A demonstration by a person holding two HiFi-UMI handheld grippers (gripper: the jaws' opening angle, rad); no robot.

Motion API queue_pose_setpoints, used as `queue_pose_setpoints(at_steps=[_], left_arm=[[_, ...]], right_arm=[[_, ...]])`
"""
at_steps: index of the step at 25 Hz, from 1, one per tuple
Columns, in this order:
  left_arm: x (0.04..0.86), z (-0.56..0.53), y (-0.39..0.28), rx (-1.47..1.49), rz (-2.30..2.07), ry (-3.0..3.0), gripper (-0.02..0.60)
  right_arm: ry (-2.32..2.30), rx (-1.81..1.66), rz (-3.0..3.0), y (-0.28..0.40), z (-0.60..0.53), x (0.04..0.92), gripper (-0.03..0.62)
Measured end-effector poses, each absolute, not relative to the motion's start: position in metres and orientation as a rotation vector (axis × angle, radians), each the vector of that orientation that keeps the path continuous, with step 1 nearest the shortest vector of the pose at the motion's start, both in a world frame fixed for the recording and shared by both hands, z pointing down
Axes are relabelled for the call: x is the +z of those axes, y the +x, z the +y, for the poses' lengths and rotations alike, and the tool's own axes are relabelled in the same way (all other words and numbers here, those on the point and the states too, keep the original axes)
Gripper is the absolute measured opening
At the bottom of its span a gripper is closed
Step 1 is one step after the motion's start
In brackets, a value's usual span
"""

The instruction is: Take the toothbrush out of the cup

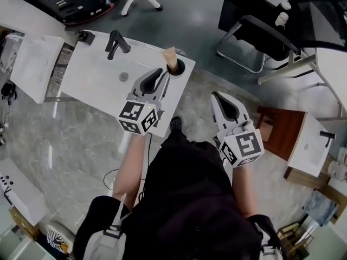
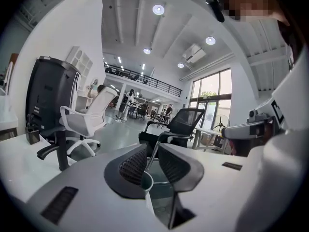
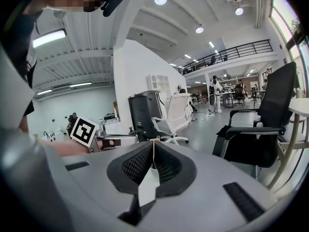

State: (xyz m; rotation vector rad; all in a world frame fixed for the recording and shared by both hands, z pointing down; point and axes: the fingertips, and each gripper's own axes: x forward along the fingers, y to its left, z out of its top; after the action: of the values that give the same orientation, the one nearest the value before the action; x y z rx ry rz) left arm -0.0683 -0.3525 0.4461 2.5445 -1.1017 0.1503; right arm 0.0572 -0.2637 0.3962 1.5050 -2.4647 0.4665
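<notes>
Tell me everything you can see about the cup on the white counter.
The cup is small and round, dark inside from above, pale-rimmed up close. It stands upright at the far right corner of the white counter. A tan-tipped stick, likely the toothbrush, pokes out. The open jaws of the left gripper reach toward it.

The right gripper (image 3: 153,151) sits low in the middle, jaws together, holding nothing. A white chair (image 3: 170,116) shows just above it, a black chair (image 3: 263,129) at the right.
</notes>
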Motion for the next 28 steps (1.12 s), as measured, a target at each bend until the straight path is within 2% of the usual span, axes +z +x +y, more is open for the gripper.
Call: queue_pose_setpoints(at_steps=[15, 22, 28], left_arm=[[0.524, -0.409, -0.06, 0.263, -1.025, 2.458, 0.137], [0.541, -0.418, -0.051, 0.301, -0.999, 2.445, 0.136], [0.544, -0.42, -0.051, 0.31, -1.013, 2.44, 0.087]], right_arm=[[1.558, 0.584, -2.314, 0.062, -0.28, 0.427, 0.032], [1.573, 0.595, -2.292, 0.071, -0.282, 0.433, 0.032], [1.584, 0.613, -2.3, 0.072, -0.283, 0.43, 0.032]])
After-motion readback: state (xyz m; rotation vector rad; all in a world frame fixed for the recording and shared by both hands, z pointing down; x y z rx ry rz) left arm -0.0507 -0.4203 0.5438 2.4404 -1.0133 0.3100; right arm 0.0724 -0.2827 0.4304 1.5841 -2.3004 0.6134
